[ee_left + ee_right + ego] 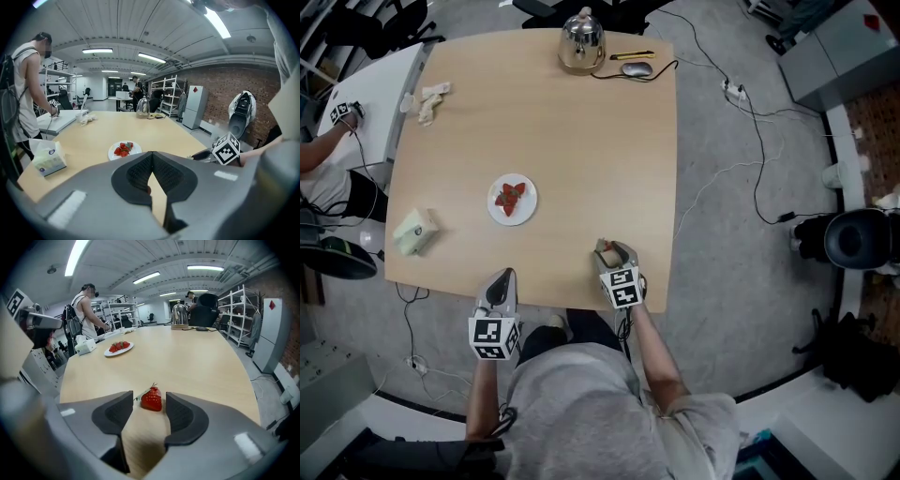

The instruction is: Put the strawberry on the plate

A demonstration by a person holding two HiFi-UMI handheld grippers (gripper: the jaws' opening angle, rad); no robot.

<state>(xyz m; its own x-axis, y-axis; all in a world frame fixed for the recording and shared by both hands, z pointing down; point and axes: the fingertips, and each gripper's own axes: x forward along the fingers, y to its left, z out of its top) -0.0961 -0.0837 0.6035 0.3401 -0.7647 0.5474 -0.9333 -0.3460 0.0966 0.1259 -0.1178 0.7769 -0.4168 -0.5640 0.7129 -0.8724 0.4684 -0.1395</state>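
A red strawberry point(152, 399) with a green stalk lies on the wooden table between the jaws of my right gripper point(149, 395). That gripper is open and its pads are not pressing the fruit. In the head view the right gripper point(607, 249) is near the table's front edge, right of the middle. The white plate point(526, 214) holds several strawberries point(509, 197) and sits to the left and farther in. My left gripper point(503, 277) is shut and empty at the front edge, with the plate point(114, 155) ahead of it.
A steel kettle point(582, 40), a pen point(632, 55) and a mouse point(636, 68) stand at the far edge. A tissue box point(414, 231) sits at the left edge and a crumpled cloth point(431, 100) at the far left. A person stands by a white side table point(370, 94).
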